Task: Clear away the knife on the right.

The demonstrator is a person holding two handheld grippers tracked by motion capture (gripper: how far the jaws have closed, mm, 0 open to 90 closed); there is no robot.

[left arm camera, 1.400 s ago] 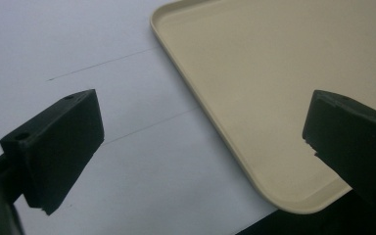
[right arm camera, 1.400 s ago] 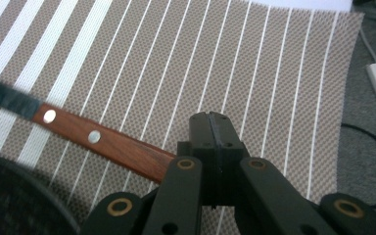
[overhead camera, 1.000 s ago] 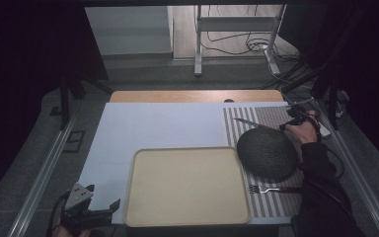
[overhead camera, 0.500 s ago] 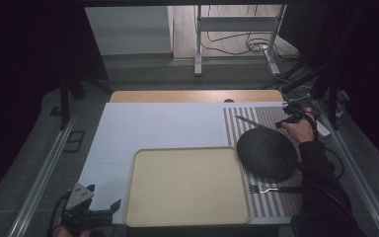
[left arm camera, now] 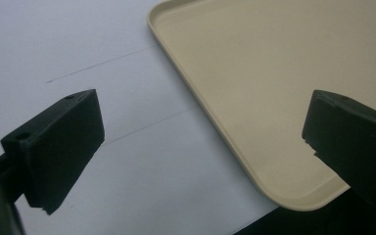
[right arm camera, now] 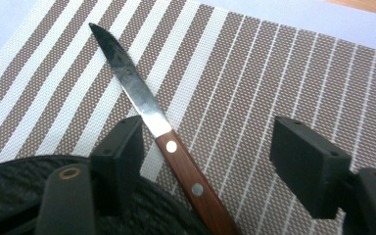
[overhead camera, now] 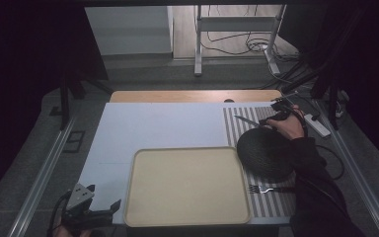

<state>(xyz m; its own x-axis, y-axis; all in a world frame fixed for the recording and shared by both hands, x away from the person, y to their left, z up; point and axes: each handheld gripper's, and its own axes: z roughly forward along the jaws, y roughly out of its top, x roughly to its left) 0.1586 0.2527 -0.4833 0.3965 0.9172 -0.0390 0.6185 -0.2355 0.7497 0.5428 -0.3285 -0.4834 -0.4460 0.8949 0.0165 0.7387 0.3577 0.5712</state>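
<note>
A knife (right arm camera: 142, 105) with a wooden handle lies on the striped placemat (right arm camera: 274, 68), and its handle end rests over the rim of a dark round plate (right arm camera: 10, 191). My right gripper (right arm camera: 208, 147) stands open around the handle. Its jaws have just been opening and the pads are clear of the wood on both sides. From above, the right gripper (overhead camera: 272, 114) is at the far right of the table by the knife (overhead camera: 246, 120). My left gripper (overhead camera: 106, 210) is open near the front left corner, with the beige tray's (left arm camera: 274, 73) near corner between its jaws.
The beige tray (overhead camera: 187, 185) fills the front middle of the white table sheet. The dark plate (overhead camera: 266, 153) sits on the placemat, with a fork (overhead camera: 269, 188) in front of it. Cables and a power strip (overhead camera: 318, 123) lie past the right edge.
My right hand has shifted a little to the left at the knife's handle. The knife lies in the same spot. The left gripper has not moved.
</note>
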